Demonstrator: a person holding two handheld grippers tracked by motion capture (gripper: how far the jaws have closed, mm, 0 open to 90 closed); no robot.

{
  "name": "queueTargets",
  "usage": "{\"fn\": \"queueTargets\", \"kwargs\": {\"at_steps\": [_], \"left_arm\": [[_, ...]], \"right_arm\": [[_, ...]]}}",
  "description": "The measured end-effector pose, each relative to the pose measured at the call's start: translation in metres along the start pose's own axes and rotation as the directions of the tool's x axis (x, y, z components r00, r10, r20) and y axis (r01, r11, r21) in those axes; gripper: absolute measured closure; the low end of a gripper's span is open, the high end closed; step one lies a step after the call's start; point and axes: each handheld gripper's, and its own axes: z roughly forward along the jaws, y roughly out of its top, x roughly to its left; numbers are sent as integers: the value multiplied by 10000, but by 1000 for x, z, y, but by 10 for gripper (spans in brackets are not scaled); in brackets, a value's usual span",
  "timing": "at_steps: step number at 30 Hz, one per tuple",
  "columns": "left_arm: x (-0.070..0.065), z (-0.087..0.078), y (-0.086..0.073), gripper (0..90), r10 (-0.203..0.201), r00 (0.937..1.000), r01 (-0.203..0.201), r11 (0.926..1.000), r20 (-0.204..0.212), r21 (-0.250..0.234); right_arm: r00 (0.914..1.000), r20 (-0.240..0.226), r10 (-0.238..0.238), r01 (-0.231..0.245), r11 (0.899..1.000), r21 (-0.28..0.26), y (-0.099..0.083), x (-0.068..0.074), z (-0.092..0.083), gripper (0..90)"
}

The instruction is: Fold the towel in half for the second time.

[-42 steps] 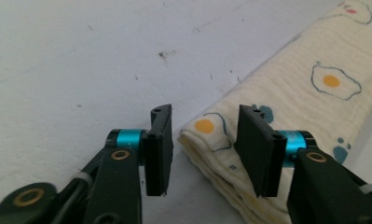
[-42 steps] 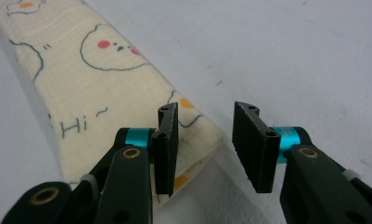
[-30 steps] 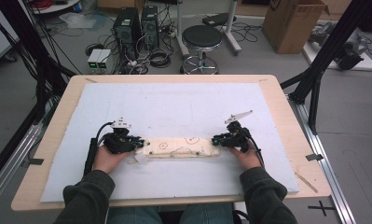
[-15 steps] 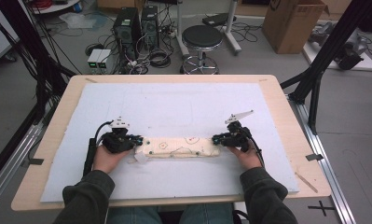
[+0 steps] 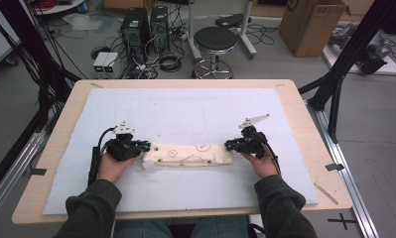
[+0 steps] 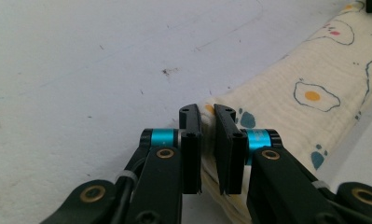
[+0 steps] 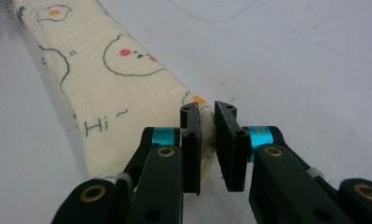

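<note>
A black stool [image 5: 215, 39], computer towers [image 5: 145, 25] and a cardboard box [image 5: 312, 22] stand beyond the table [image 5: 304, 119].

"Hi" in blue on the cream printed cloth [image 7: 104, 88]

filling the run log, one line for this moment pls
left gripper: shut on folded cloth end | right gripper: shut on other end | cloth flat on table

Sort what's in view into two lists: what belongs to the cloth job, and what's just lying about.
In the job:
- folded cloth, cream with an egg print
- left gripper, shut on the cloth's corner
- right gripper, shut on the opposite end
- white mat beneath it

Lying about:
- stool
- cardboard box
- computer towers
- floor cables
</note>
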Motion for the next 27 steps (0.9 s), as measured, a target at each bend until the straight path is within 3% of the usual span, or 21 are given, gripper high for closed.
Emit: {"fn": "queueTargets", "kwargs": {"at_steps": [12, 20, 27], "left_arm": [[14, 5, 10, 812, -533, 9980, 519, 9980, -354, -370], [19, 15, 17, 808, -898, 9944, 855, 9935, -561, -753], [25, 25, 14, 801, -1173, 9902, 1117, 9909, -761, -745]], "right_arm": [[9995, 303, 44, -41, 10000, -89, 18, -7, 4, 809], [9968, 642, 484, -468, 9985, -267, 25, -20, 8, 808], [9935, 917, 669, -640, 9974, -335, 29, -27, 17, 807]]}}
